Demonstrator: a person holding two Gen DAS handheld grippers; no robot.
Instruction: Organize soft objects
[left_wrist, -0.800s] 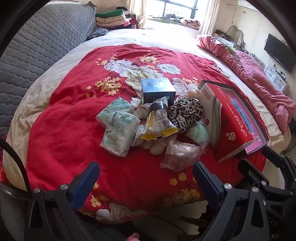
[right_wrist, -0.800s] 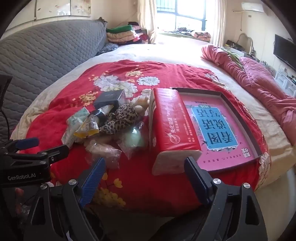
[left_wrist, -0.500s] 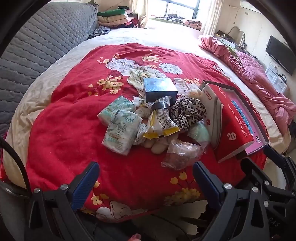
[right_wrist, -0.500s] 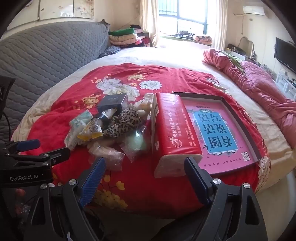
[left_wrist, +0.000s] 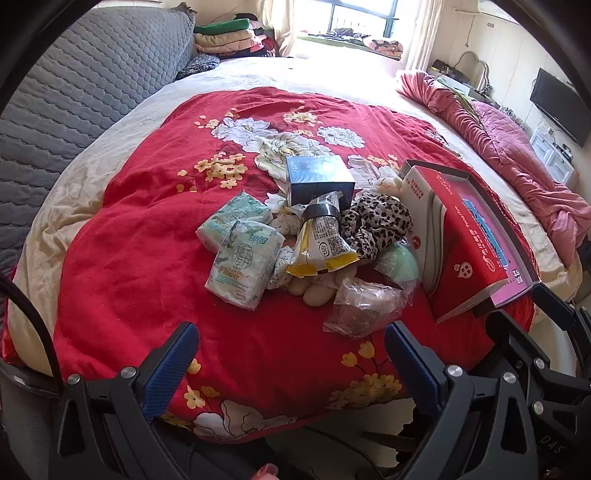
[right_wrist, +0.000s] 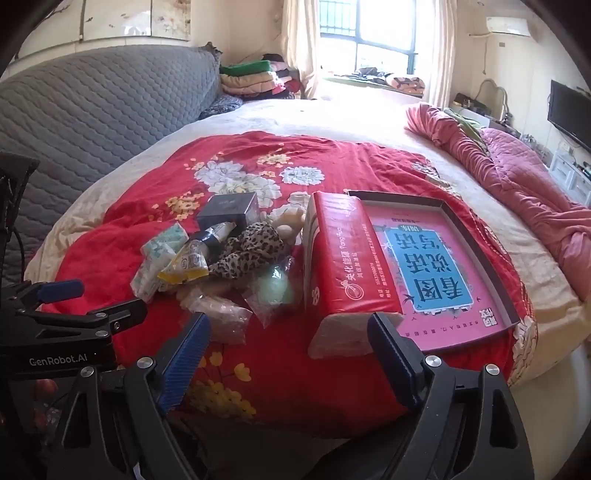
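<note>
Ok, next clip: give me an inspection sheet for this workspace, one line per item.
Surface: red floral quilt spread on a bed.
Job's things: tissue packs, leopard cloth, snack pouch, clear bags, green ball piled together; red tissue pack on the edge of a pink tray.
Clutter: dark box behind the pile.
Grippers: left gripper and right gripper both open, empty, short of the pile.
Cables: black cable at left edge.
Surroundings: grey headboard, folded blankets, window, television.
</note>
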